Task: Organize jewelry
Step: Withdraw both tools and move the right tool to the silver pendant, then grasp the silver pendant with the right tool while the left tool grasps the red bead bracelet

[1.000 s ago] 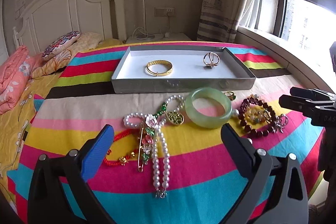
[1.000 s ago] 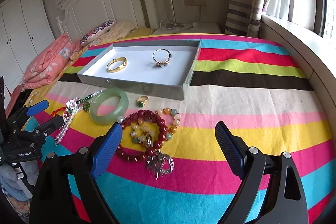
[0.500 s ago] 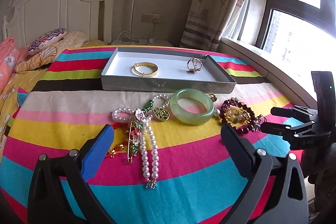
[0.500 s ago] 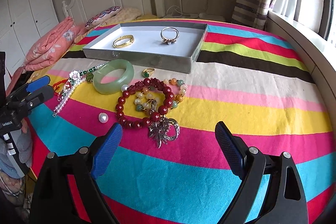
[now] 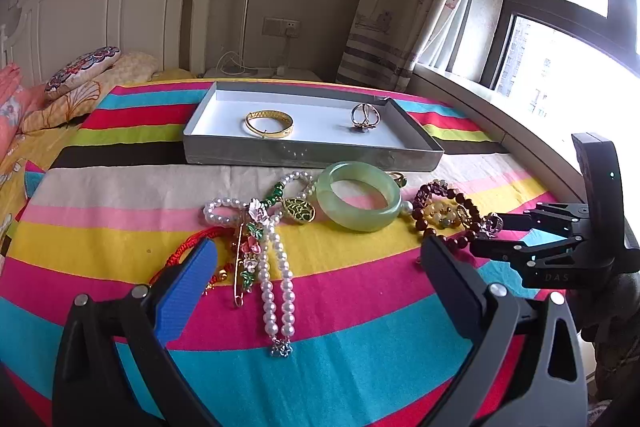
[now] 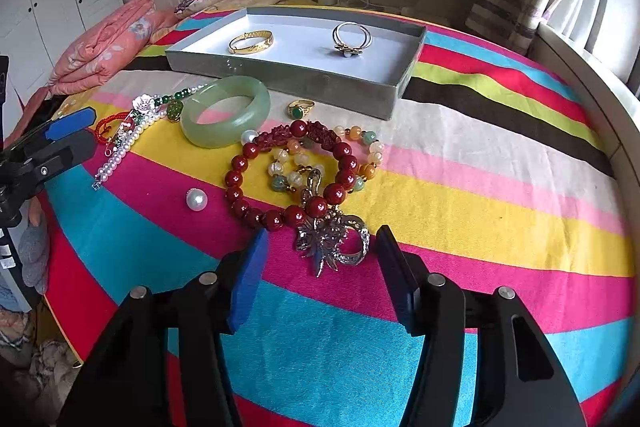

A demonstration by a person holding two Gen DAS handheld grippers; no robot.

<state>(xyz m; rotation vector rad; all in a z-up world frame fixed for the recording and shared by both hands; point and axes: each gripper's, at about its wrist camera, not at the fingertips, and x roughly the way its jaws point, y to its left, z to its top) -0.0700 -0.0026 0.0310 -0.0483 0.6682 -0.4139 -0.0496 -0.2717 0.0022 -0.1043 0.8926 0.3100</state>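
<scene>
A grey tray on the striped bed holds a gold bangle and a silver ring bangle. In front lie a jade bangle, a pearl necklace, a red bead bracelet, a silver brooch, a green-stone ring and a loose pearl. My right gripper is open, its jaws either side of the brooch. My left gripper is open and empty over the pearl necklace.
Pillows and a pink quilt lie at the bed's head by the white headboard. A window sill and curtain run along the right side. The bed's edge falls away at the left in the right wrist view.
My right gripper has moved forward and down to the brooch and its jaws have narrowed around it. My left gripper has come closer to the pearl necklace.
</scene>
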